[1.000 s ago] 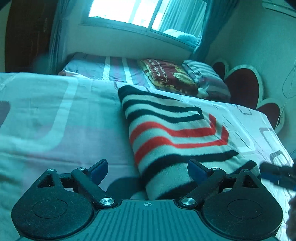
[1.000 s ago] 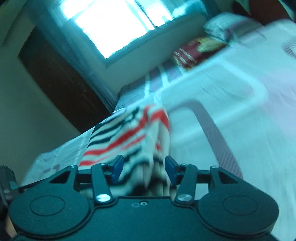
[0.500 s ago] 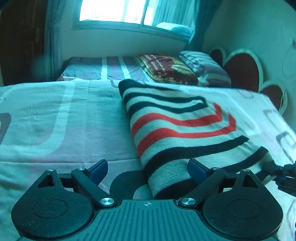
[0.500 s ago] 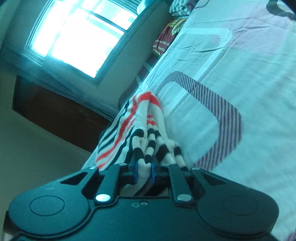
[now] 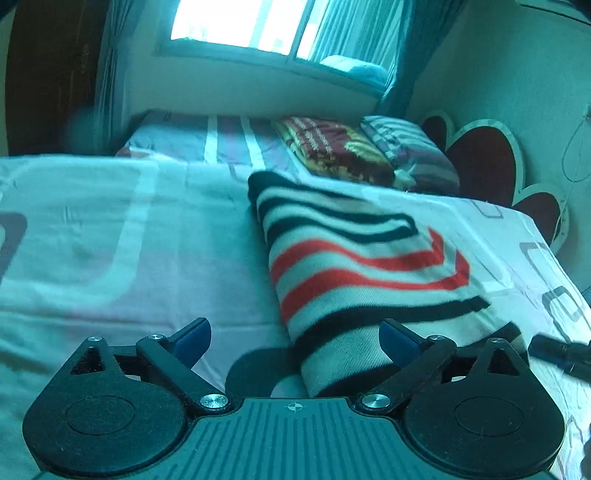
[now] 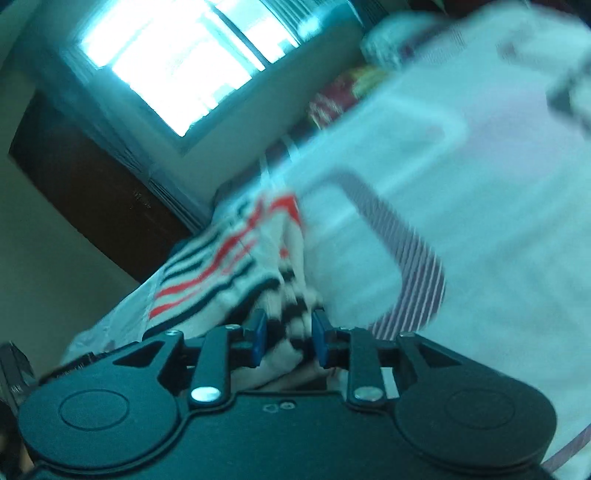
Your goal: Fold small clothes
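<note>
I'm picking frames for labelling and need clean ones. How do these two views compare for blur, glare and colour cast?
Left wrist view: mostly sharp, the striped sweater readable, slight smear at the edges; window blown out white; strong teal cast. Right wrist view: heavy motion blur across the bedsheet and sweater, only the right gripper crisp; window equally overexposed, same teal cast. Both bend straight lines, fisheye style.

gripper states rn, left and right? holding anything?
Left gripper: open, holding nothing; the striped garment lies partly between its jaws.
Right gripper: jaws opening, bunched garment edge between them.
</note>
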Available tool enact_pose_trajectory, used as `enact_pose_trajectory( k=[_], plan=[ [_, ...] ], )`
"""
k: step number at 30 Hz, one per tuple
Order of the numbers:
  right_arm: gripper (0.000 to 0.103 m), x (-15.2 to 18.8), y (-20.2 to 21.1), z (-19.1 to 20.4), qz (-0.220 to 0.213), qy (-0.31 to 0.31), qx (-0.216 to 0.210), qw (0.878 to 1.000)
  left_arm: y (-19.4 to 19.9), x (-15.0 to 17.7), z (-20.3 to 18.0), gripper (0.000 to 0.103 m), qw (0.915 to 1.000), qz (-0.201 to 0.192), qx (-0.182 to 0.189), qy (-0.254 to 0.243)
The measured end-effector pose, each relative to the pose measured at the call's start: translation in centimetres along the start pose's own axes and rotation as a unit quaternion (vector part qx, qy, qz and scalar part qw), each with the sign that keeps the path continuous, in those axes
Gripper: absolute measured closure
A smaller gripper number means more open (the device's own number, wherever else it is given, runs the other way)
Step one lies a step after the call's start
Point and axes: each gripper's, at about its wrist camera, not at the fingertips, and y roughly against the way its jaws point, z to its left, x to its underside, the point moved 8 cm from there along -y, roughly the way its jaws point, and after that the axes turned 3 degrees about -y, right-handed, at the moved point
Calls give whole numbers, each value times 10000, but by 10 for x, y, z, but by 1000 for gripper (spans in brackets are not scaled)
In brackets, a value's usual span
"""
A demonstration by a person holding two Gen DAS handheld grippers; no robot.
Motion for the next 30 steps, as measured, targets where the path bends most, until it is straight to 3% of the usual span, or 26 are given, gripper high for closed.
enact_pose_trajectory(
  k=[4, 6, 8, 11, 13, 15, 20, 24, 30],
  plan=[
    [85, -3, -27, 38, 185, 1159, 9, 9931, -8, -3, -3, 5, 9991, 97, -293, -293],
    [91, 0, -43, 45, 268, 1440, 138, 9891, -14, 1, -3, 5, 9986, 208, -349, -347],
    [101, 7, -60, 38, 530, 1750, 553, 9816, -17, 5, -5, 5, 9977, 261, -415, -461],
    [102, 11, -63, 39, 563, 1882, 570, 9789, -17, 2, -8, 5, 9966, 229, -474, -636],
    [101, 4, -60, 44, 566, 1885, 554, 9789, -10, -9, -7, 12, 9971, 137, -473, -586],
    [83, -10, -53, 52, 269, 1806, 371, 9825, -8, -24, -5, 14, 9967, 16, -544, -605],
    [83, -32, -81, 56, 238, 1834, 328, 9822, -36, -37, -2, 14, 9973, 259, -468, -497],
    [85, -19, -109, 51, 633, 2126, 468, 9740, -55, -30, -5, 10, 9951, 442, -560, -680],
    [84, -13, -109, 54, 565, 2359, 491, 9689, -59, -26, -3, 3, 9951, 413, -595, -666]
  ],
)
